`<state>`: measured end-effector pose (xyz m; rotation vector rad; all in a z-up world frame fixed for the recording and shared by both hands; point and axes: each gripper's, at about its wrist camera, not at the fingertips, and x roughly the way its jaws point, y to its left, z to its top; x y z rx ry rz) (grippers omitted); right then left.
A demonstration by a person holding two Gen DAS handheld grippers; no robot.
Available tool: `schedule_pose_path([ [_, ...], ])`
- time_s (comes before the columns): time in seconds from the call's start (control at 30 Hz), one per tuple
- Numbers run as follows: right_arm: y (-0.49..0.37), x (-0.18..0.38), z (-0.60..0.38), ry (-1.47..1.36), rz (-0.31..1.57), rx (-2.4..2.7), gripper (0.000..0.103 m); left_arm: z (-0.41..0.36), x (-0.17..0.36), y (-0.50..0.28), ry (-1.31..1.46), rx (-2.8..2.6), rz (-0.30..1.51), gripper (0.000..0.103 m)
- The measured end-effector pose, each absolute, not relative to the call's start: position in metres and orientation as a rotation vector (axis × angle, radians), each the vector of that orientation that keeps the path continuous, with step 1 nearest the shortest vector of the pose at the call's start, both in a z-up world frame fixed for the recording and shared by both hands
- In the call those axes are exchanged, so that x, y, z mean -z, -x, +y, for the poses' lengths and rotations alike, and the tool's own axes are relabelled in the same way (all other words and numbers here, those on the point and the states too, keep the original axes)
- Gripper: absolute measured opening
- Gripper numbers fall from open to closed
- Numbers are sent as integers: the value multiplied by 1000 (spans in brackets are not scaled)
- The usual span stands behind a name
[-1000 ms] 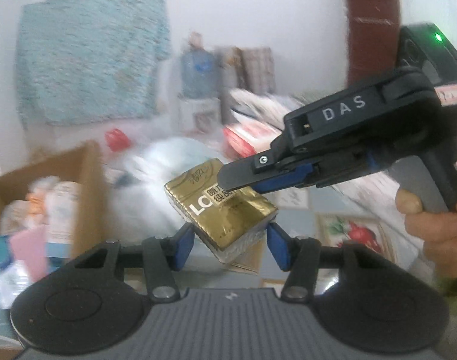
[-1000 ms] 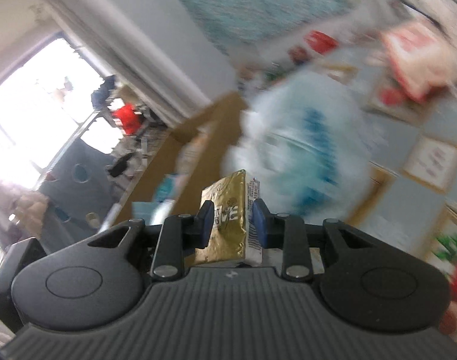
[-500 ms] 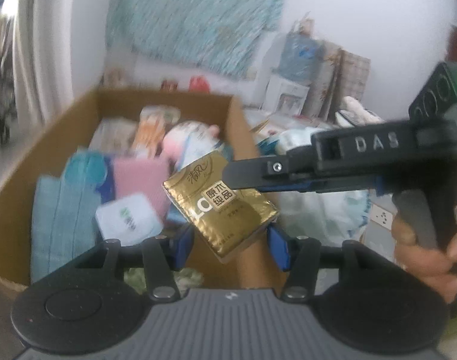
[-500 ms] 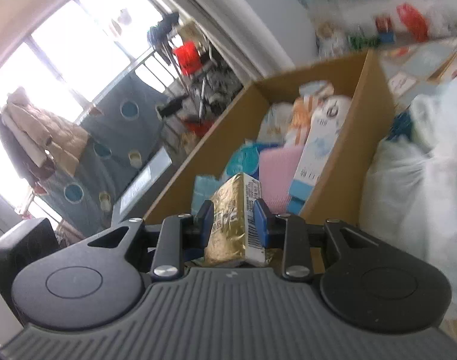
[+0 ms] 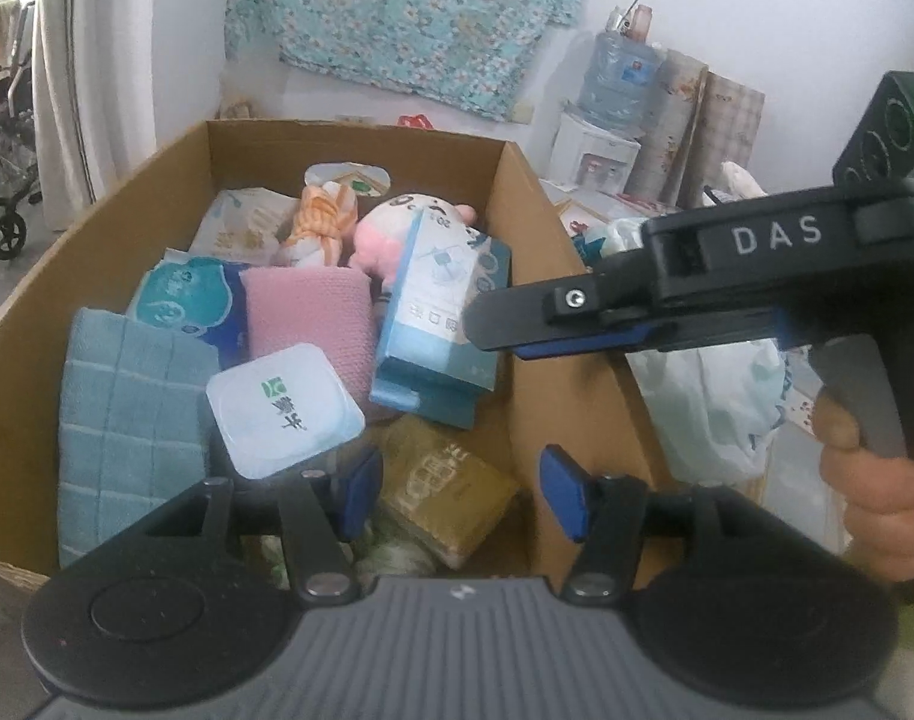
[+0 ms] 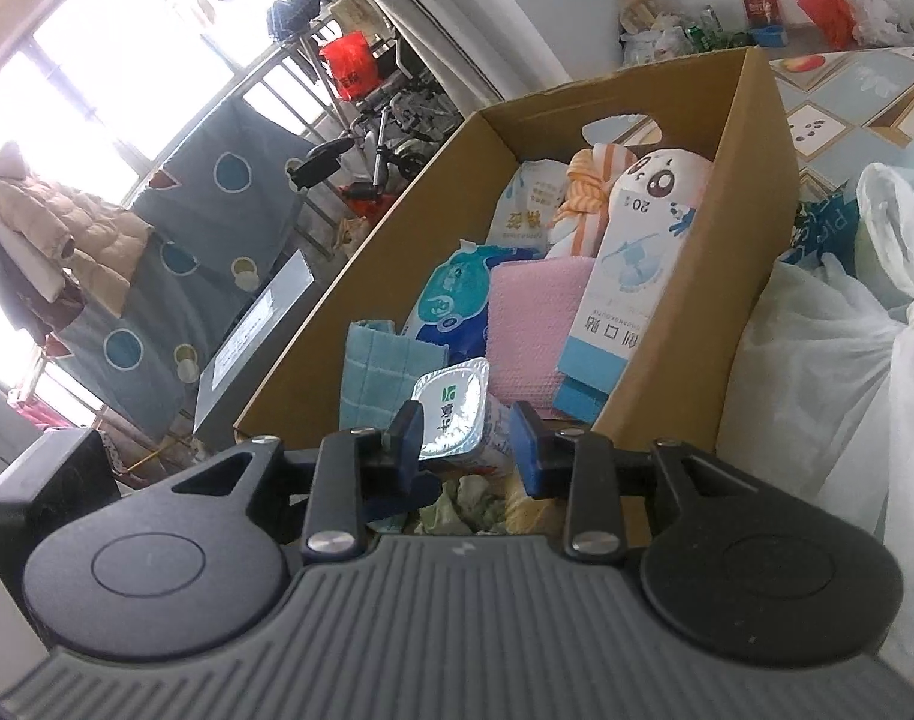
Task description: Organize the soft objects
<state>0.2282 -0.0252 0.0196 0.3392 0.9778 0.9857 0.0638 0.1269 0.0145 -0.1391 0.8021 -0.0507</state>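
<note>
An open cardboard box (image 5: 349, 132) holds soft goods: a blue towel (image 5: 127, 408), a pink cloth (image 5: 307, 324), a pink-and-white plush (image 5: 397, 222), wipe packs, a blue-white carton (image 5: 439, 324) and a foil-lidded cup (image 5: 283, 408). A gold tissue pack (image 5: 445, 492) lies loose at the box's near end. My left gripper (image 5: 462, 495) hovers just above it, jaws opening, pads clear of the pack. My right gripper (image 5: 493, 330) reaches in from the right above the carton. In the right wrist view the right gripper (image 6: 466, 444) is open with nothing held; the cup (image 6: 451, 414) sits beyond it.
White plastic bags (image 6: 817, 372) are piled against the box's right wall (image 6: 757, 180). A hand (image 5: 877, 498) grips the right gripper's handle. A water dispenser (image 5: 613, 96) and rolled mats stand at the back wall. A stroller and hanging laundry lie beyond the box's left side.
Both grippers swung over the box. The gold tissue pack, held between them before, has dropped and lies in the box. Both pairs of jaws stand wider.
</note>
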Motion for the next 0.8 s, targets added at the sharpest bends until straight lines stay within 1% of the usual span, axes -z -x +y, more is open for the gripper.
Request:
schedule_pose_path([
  [0.17, -227, -20, -32, -354, 969, -984, 34, 132, -18, -61, 153, 27, 786, 60],
  [0.2, -227, -20, -34, -361, 965, -985, 35, 133, -19, -59, 156, 25, 780, 61],
  [0.3, -223, -24, -43, -378, 939, -987, 45, 135, -26, -51, 164, 15, 743, 70],
  [0.37, -218, -29, -51, -387, 906, -991, 51, 134, -34, -43, 153, -4, 708, 79],
  [0.4, -213, -33, -56, -390, 883, -991, 58, 133, -38, -39, 150, -12, 692, 87],
  [0.43, -210, -36, -60, -389, 862, -988, 68, 132, -42, -33, 147, -17, 671, 91],
  [0.47, -206, -39, -63, -385, 839, -982, 74, 132, -46, -28, 145, -19, 652, 92],
  [0.5, -201, -43, -67, -375, 809, -969, 84, 131, -50, -22, 142, -21, 631, 94],
  [0.53, -197, -48, -70, -351, 776, -954, 87, 130, -54, -18, 137, -25, 618, 96],
  [0.63, -184, -61, -73, -235, 688, -869, 90, 128, -64, -5, 132, -58, 579, 102],
  [0.7, -176, -70, -74, -155, 632, -789, 91, 128, -68, 1, 141, -68, 564, 103],
  [0.8, -163, -82, -74, -58, 553, -696, 102, 131, -72, 10, 167, -77, 560, 103],
])
